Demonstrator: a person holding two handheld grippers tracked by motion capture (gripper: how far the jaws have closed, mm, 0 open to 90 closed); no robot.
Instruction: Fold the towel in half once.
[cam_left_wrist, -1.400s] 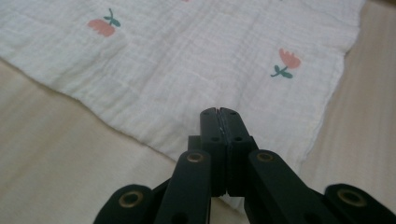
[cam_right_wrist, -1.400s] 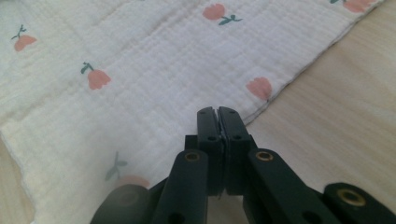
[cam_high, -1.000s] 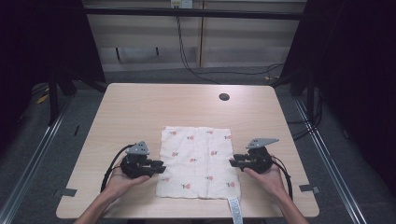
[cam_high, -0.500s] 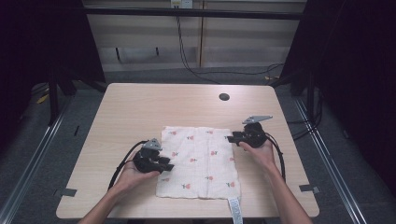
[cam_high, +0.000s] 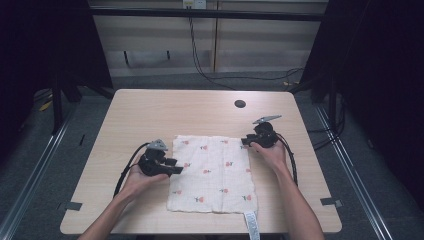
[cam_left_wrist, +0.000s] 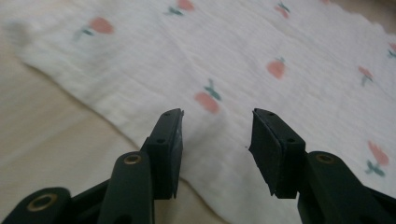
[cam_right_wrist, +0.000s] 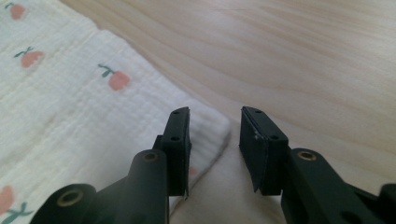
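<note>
A white cloth (cam_high: 212, 172) printed with small red fruits lies flat on the wooden table (cam_high: 150, 115). My left gripper (cam_high: 174, 168) is at the cloth's left edge, with its tips over the fabric. In the left gripper view the left gripper (cam_left_wrist: 217, 116) is open just above the cloth (cam_left_wrist: 261, 46); its jaws have just been opening and nothing is between them. My right gripper (cam_high: 245, 141) is at the cloth's far right corner. In the right gripper view the right gripper (cam_right_wrist: 215, 114) is open, and the cloth corner (cam_right_wrist: 212, 128) lies under its left jaw.
A dark round hole (cam_high: 240, 104) sits in the tabletop beyond the cloth. A white printed strip (cam_high: 252, 227) hangs over the table's front edge. Black cables (cam_high: 127, 167) trail from both grippers. Bare wood surrounds the cloth on all sides.
The right gripper has moved away from me along the cloth's right edge to its far right corner. The left gripper has moved right, onto the cloth's left edge.
</note>
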